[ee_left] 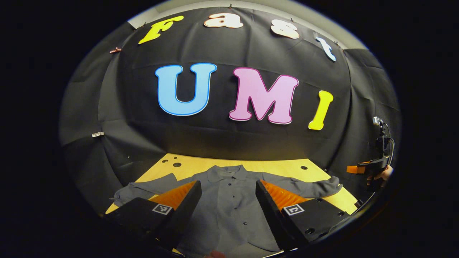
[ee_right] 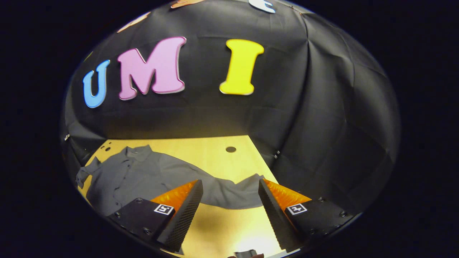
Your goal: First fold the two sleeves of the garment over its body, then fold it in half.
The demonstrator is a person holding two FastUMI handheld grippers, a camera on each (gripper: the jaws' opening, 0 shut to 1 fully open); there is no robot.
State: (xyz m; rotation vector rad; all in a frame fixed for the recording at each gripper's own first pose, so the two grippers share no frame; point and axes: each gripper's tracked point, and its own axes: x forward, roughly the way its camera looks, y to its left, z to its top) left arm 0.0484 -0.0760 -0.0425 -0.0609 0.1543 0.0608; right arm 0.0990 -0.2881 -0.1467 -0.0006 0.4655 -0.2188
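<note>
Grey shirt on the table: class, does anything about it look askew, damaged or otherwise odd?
Nothing stands out. The grey shirt lies flat, front up and buttoned, on the wooden table, both sleeves spread sideways, slightly rumpled. The left gripper and right gripper are open above it.

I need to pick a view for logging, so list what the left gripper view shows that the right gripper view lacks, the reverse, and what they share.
Left gripper view: the whole grey shirt spread flat, both sleeves out, the left gripper open over its body, and the right gripper held by a hand at the side.

Right gripper view: the right gripper open above the end of one sleeve, and bare table in front of it.

Shared: the shirt, the wooden table, and open fingers holding nothing.
</note>
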